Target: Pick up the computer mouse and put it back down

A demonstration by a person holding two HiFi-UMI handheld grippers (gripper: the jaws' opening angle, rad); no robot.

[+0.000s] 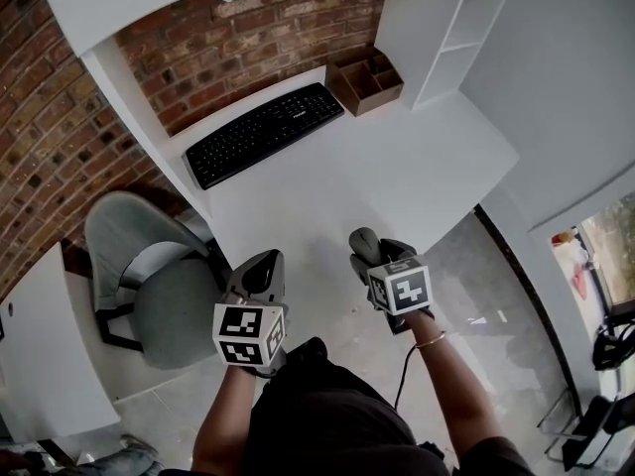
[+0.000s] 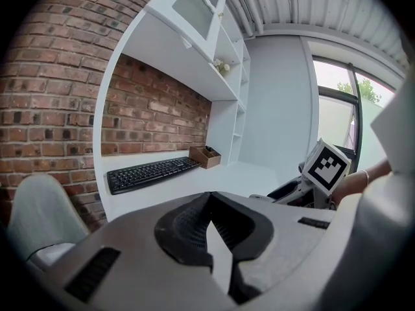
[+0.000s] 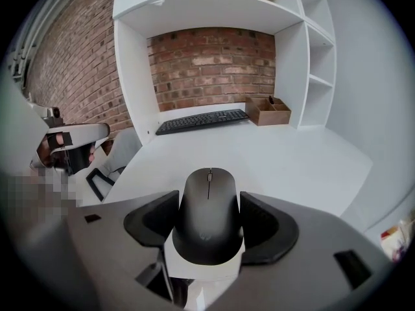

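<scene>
Right gripper view looks straight down at the right gripper [image 3: 209, 225], whose two dark pads press against either side of a black computer mouse [image 3: 209, 199]. The mouse is clamped between them with its scroll wheel pointing away toward the back of the white desk [image 3: 285, 161]. Head view places this gripper and the mouse over the desk's near edge; whether the mouse touches the surface cannot be told. The left gripper [image 2: 207, 222] has its jaws brought together at the tips with nothing between them, and it hangs just off the front of the desk, beside the right gripper and near a grey chair [image 1: 169, 300]. Farther back on the desk, a black keyboard [image 1: 263, 132] lies along the brick wall [image 1: 228, 43], and a small brown wooden organizer [image 1: 365, 82] sits just beside the keyboard's right end, next to the white shelving. Both are well apart from the mouse.
</scene>
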